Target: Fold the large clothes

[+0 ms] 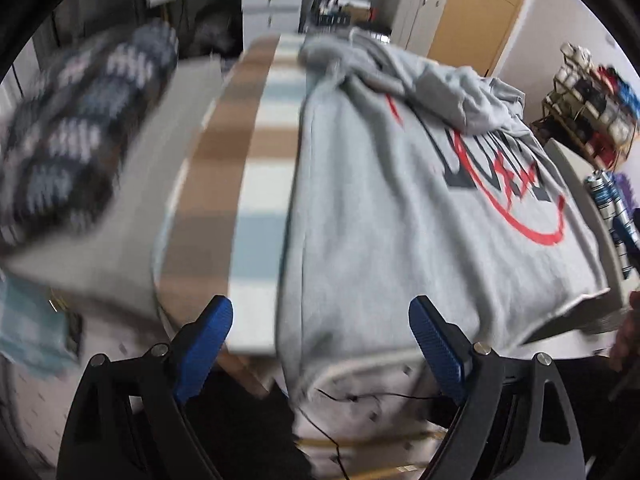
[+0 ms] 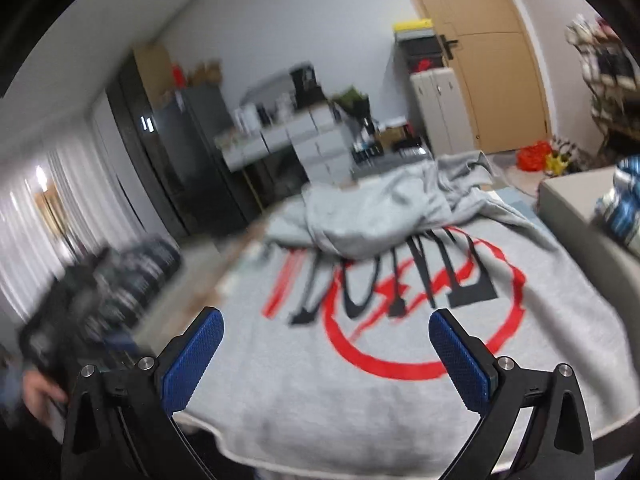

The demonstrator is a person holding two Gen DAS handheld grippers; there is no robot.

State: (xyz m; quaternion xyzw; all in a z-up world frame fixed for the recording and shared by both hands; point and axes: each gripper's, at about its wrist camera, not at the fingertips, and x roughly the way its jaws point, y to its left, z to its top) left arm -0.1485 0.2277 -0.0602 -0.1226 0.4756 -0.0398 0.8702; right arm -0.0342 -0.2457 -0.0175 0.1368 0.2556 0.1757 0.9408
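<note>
My feeds were evenly lit, soft indoor light; motion blur smeared the left sides, and fisheye edges curved into black.

We see the grey sweatshirt [image 1: 380, 220] spread flat, filling the centre and right of the frame, red-and-black print upward, sleeves bunched across its top.

White walls [image 2: 304, 12]. Wooden door [image 2: 496, 80], right rear. White two-door cabinet [image 2: 440, 108] beside the door. Dark tall cabinet [image 2: 192, 152], left. White curtains [image 2: 80, 200], far left. Shoe rack [image 1: 592, 108], right.
</note>
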